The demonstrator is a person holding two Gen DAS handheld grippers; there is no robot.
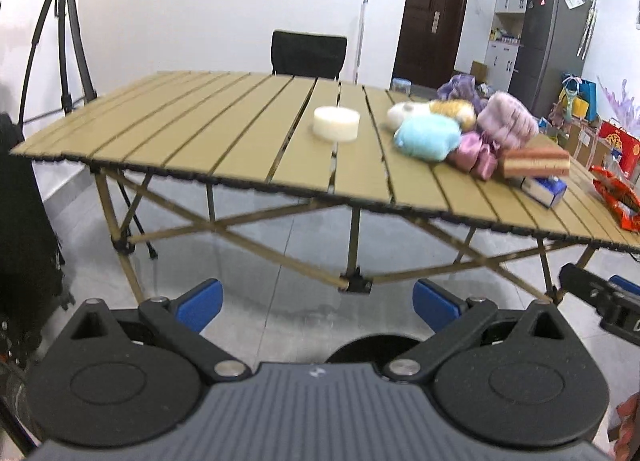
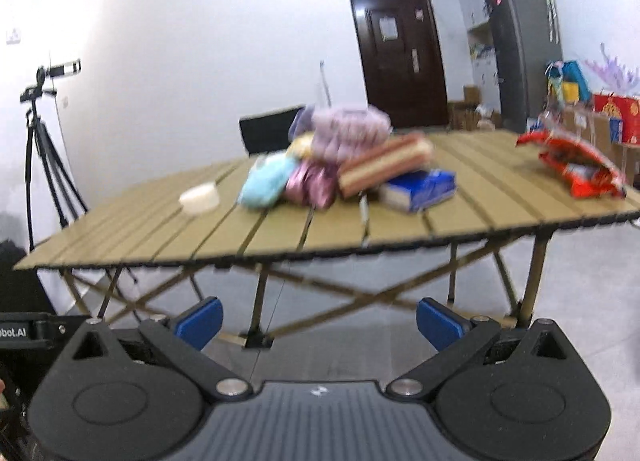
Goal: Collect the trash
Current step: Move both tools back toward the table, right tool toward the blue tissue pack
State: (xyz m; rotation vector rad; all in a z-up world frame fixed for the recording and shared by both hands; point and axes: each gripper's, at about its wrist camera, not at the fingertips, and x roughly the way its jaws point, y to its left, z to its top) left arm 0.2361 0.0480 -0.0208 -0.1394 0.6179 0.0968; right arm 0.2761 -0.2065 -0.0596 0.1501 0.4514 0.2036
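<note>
Both of your grippers, left gripper [image 1: 318, 303] and right gripper [image 2: 319, 321], have their blue-padded fingers [image 2: 200, 321] spread wide with nothing between them, below the slatted tan folding table [image 2: 280, 229]. The crumpled red snack wrapper [image 2: 576, 169] lies well ahead on the table's right end, beside the blue tissue box [image 2: 420, 189].

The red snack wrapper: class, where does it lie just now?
In the right wrist view the red snack wrapper lies open near the table's far right edge, apart from the blue box to its left.
</note>
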